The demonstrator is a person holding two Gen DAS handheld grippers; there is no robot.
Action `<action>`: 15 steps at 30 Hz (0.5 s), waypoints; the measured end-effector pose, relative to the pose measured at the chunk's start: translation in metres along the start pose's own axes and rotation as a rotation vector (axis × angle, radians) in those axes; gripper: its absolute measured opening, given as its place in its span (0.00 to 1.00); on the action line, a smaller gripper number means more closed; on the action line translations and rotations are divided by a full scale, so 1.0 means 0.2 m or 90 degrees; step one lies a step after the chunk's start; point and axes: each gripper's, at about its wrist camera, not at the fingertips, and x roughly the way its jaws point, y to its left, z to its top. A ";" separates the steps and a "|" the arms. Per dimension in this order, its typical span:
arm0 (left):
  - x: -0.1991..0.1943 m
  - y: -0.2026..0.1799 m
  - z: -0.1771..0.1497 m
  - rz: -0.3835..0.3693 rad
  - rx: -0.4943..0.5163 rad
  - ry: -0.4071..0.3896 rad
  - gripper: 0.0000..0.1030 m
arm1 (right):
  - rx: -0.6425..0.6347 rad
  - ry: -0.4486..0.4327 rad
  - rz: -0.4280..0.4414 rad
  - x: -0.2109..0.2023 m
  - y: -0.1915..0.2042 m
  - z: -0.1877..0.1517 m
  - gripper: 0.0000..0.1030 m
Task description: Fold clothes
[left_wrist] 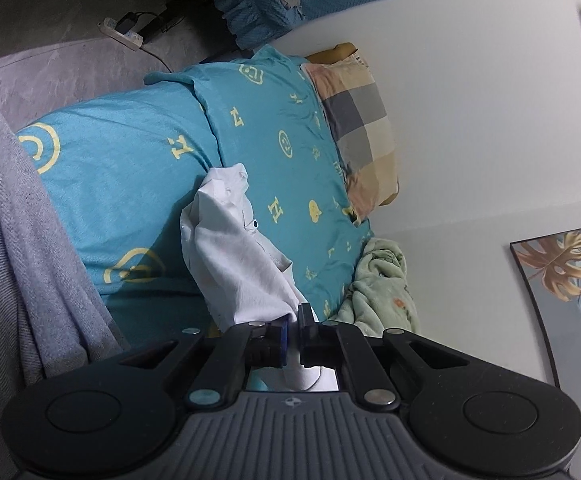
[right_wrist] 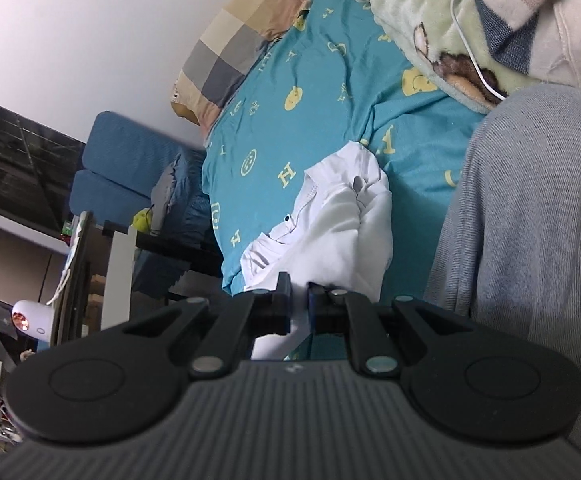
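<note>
- Left wrist view: left tool (left_wrist: 294,334) at lower centre, jaws drawn nearly together, pinching an edge of the white garment (left_wrist: 234,248). Garment hangs bunched across mid-frame over the teal bed sheet (left_wrist: 122,168); likely lifted so it can be spread for folding.
- Same view: checked pillow (left_wrist: 356,128) upper right of centre; green blanket (left_wrist: 378,284) right of the garment; grey fabric (left_wrist: 18,240) along the left edge.
- Right wrist view: right tool (right_wrist: 299,304) at lower centre, jaws almost closed on another edge of the white garment, which crumples at mid-frame. Two grips apart suggest tensioning the cloth.
- Same view: pillow upper left of centre; blanket upper right.
</note>
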 end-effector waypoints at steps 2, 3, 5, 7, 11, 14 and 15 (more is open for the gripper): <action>0.05 -0.01 0.03 0.001 -0.006 0.002 0.05 | 0.002 0.000 -0.004 0.03 0.00 0.01 0.11; 0.07 -0.01 0.04 0.003 -0.008 0.003 0.05 | 0.004 -0.001 -0.007 0.05 0.00 0.02 0.11; 0.14 -0.02 0.06 0.010 -0.014 0.006 0.05 | 0.004 -0.002 -0.017 0.09 0.00 0.04 0.11; 0.21 -0.03 0.09 0.019 -0.022 0.011 0.05 | 0.004 0.001 -0.031 0.14 0.01 0.07 0.11; 0.39 -0.08 0.19 0.030 -0.022 0.020 0.06 | 0.011 0.000 -0.043 0.27 0.02 0.15 0.11; 0.55 -0.11 0.28 0.037 -0.019 0.024 0.06 | 0.019 0.005 -0.051 0.41 0.03 0.25 0.11; 0.60 -0.13 0.31 0.042 -0.014 0.023 0.06 | 0.020 0.006 -0.054 0.45 0.04 0.28 0.11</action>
